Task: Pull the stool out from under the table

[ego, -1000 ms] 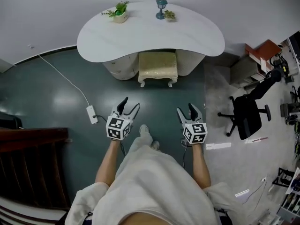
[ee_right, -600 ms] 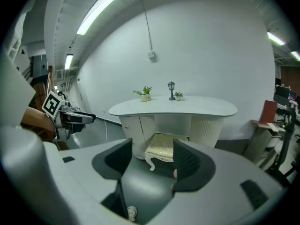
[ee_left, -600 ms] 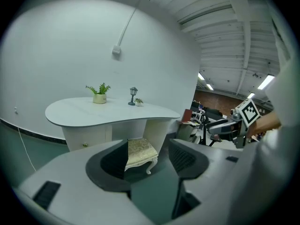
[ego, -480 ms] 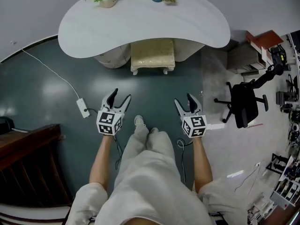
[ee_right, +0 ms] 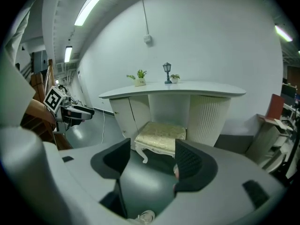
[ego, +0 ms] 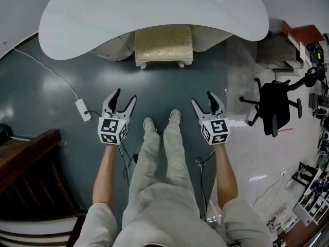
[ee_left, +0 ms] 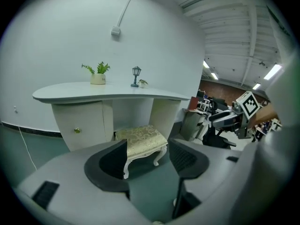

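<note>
Head view: the cream upholstered stool with white carved legs (ego: pixel 163 44) stands tucked under the white kidney-shaped table (ego: pixel 154 14). Its rear is hidden beneath the top, whose far edge is cut off. The left gripper (ego: pixel 126 95) and right gripper (ego: pixel 202 98) hover well short of it. Left gripper view: jaws spread and empty, one overlapping the stool's near corner. Right gripper view: jaws have just been opening, nothing between them, and one hides the stool's right front corner.

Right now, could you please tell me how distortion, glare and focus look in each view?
Head view: fisheye curves the table, pale glare patches lie on the floor, everything sharp. Left gripper view: dark round vignette, stool crisp, bright strip lights at upper right. Right gripper view: same vignette, one ceiling tube glares at upper left.
</note>
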